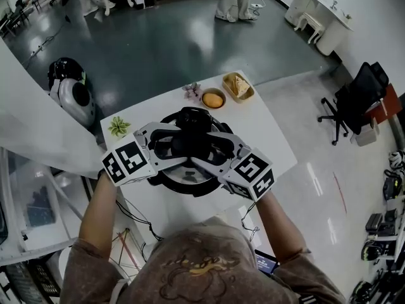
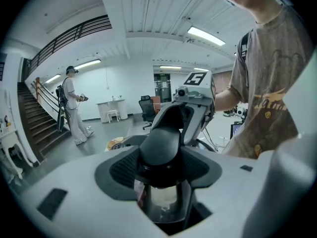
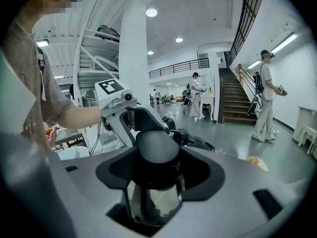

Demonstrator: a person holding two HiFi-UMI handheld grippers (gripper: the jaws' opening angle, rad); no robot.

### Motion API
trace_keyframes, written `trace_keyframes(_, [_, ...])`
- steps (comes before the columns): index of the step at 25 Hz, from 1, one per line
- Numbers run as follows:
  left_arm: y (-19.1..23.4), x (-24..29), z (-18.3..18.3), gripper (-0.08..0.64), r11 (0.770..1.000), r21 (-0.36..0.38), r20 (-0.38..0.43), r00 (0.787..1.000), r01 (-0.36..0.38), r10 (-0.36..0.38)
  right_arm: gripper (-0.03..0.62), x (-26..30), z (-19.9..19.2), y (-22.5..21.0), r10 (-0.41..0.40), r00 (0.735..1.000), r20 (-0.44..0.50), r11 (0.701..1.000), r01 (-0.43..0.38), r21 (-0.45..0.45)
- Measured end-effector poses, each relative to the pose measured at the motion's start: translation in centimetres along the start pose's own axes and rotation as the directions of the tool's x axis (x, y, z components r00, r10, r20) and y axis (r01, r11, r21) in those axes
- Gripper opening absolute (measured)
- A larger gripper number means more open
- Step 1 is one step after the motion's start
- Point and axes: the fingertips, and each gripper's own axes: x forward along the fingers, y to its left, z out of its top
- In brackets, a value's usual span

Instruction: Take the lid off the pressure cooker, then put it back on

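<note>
Currently, nearest to us, we hold the left hand-held gripper (image 2: 161,168) and the right hand-held gripper (image 3: 157,170) facing each other over the pot. One is at each end of the black handle bar (image 1: 190,145) on the lid (image 1: 186,175). In each gripper view the rounded end of that bar fills the gap between the dark pads, and the pads appear to bear on its sides. We therefore read both as closed on the bar at a wide setting, not standing free.

The lid sits on the pressure cooker (image 1: 190,189), which stands at the middle of the white desk (image 1: 272,138). We cannot tell whether the lid is locked to the rim or loose.

Handling note: we judge the lid to be a rigid, fairly heavy metal part. The bar looks like a hard, smooth moulding that could slip in the pads. The bar is the correct place to take hold, and gripping its two ends evenly should keep the lid level. If it is a twist-lock type, we expect to rotate before lifting. An uneven lift may jam the lid against the rim.

Farther along the desk, near its far edge, stand a small bowl (image 1: 213,99) with an orange item and a yellow basket (image 1: 238,86) beside it. A green ornament (image 1: 118,126) sits at the left edge. Beyond the desk lies the grey floor (image 1: 158,49), with an office chair (image 1: 354,97) to the right.
</note>
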Motion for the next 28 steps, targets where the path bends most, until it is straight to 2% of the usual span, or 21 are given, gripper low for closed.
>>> trace_keyframes(4, [0.1,0.0,0.0,0.262,1.000,0.004,0.008,1.000,0.002,-0.002,0.267,0.0,-0.1,-0.1,0.008,1.000,-0.002,1.000,-0.008,-0.004])
trace_keyframes(9, [0.4,0.5,-0.6,0.259,0.999,-0.033,-0.014,1.000,-0.026,0.025,0.273,0.6,-0.5,-0.5,0.034,0.999,-0.034,0.999,-0.035,-0.029])
trace_keyframes(13, [0.2,0.7,-0.4,0.259,0.999,-0.026,0.012,0.999,-0.041,0.041,0.272,0.2,-0.7,-0.6,0.019,1.000,0.011,1.000,-0.018,-0.020])
trace_keyframes(20, [0.0,0.8,-0.5,0.259,0.998,-0.045,0.006,0.999,-0.050,0.050,0.267,0.1,-1.0,-0.6,0.048,0.999,0.014,0.999,-0.048,-0.015])
trace_keyframes(28, [-0.2,1.3,-0.5,0.262,0.987,-0.094,-0.002,0.992,-0.129,0.129,0.262,-0.2,-1.4,-0.8,0.130,0.991,0.004,0.991,-0.130,-0.042])
